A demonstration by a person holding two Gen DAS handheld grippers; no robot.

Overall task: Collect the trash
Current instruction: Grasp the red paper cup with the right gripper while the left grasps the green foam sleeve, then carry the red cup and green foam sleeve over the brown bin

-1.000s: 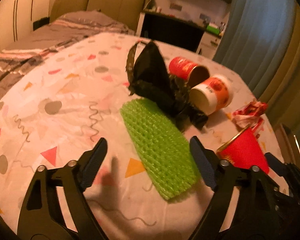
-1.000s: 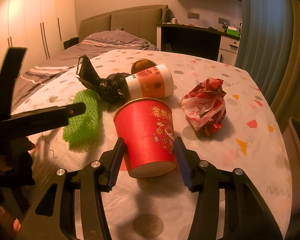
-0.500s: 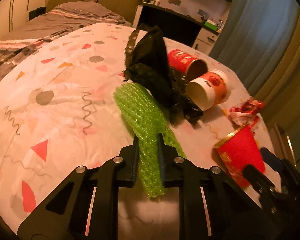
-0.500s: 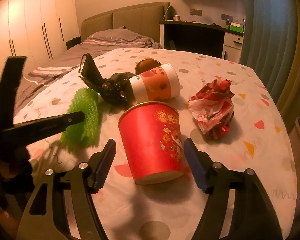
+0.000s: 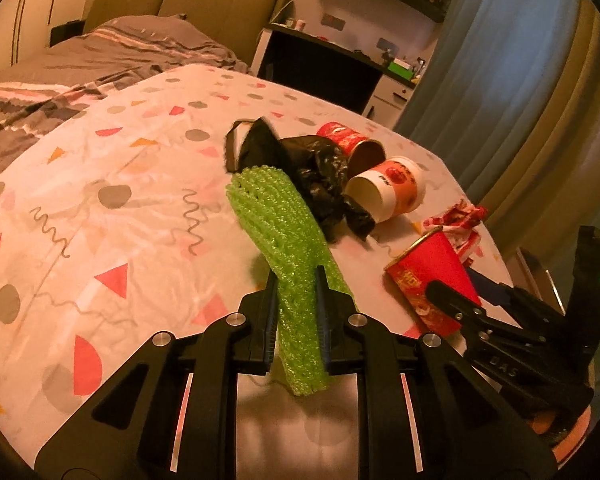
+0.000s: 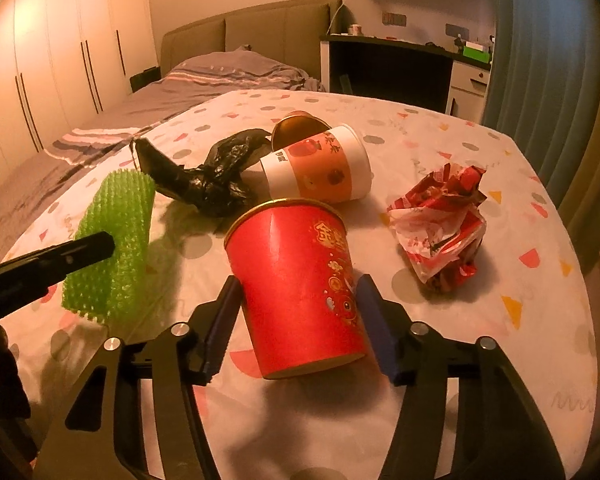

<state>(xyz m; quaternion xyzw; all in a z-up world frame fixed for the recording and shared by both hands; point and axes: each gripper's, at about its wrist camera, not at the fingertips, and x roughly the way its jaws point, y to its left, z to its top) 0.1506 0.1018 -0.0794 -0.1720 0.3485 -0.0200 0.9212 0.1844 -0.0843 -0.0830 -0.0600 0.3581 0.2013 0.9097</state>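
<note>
The left tool (image 5: 296, 300), angled downward, is clamped on the green foam net (image 5: 284, 240); the right tool (image 6: 300, 320), just narrowed, is set astride the red cup (image 6: 296, 280).

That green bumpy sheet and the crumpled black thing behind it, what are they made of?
The green sheet looks like soft foam netting: an open mesh that folds where it is pinched. The black thing seems to be thin plastic film, probably a bag: glossy, finely wrinkled, bunched.

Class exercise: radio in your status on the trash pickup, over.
Left claw shut on green foam netting. Right claw closing around red cup, pads not seen pressing. Black bag, wrapper wait.
</note>
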